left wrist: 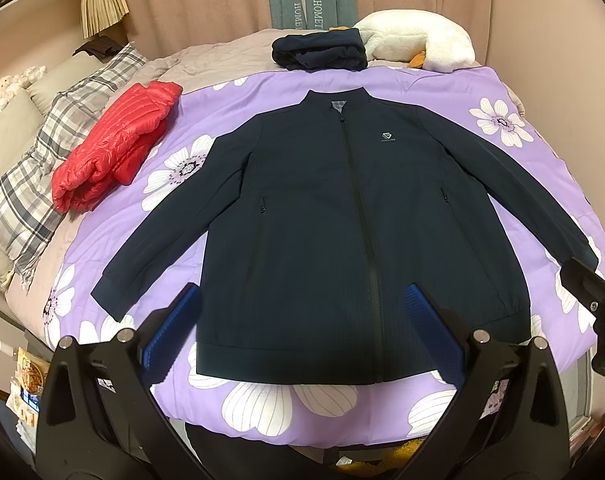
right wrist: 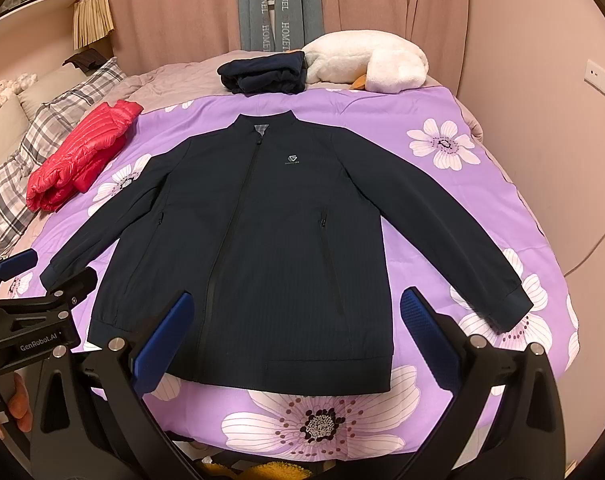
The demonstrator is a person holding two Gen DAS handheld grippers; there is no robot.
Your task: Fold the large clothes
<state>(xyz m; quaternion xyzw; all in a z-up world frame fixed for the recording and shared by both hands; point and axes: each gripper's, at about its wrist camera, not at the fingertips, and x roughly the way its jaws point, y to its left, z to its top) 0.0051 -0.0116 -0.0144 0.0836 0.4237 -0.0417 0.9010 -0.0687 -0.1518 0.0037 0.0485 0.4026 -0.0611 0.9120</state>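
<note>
A dark navy zip jacket (left wrist: 322,216) (right wrist: 262,240) lies flat, front up, on a purple flowered quilt (left wrist: 502,92) (right wrist: 382,120), collar away from me, both sleeves spread out to the sides. My left gripper (left wrist: 302,296) hovers open above the jacket's hem, blue pads (left wrist: 174,332) wide apart, holding nothing. My right gripper (right wrist: 294,304) is open too, over the hem's right half, empty. Each gripper shows at the edge of the other's view: the right gripper's fingers (left wrist: 590,280) at the right, the left gripper's fingers (right wrist: 62,292) at the left.
A folded red puffer jacket (left wrist: 114,148) (right wrist: 82,152) lies at the left of the quilt. A folded dark garment (left wrist: 318,50) (right wrist: 262,72) and a white plush toy (left wrist: 418,40) (right wrist: 366,60) sit at the far edge. Plaid pillows (left wrist: 34,184) lie left. Curtains hang behind.
</note>
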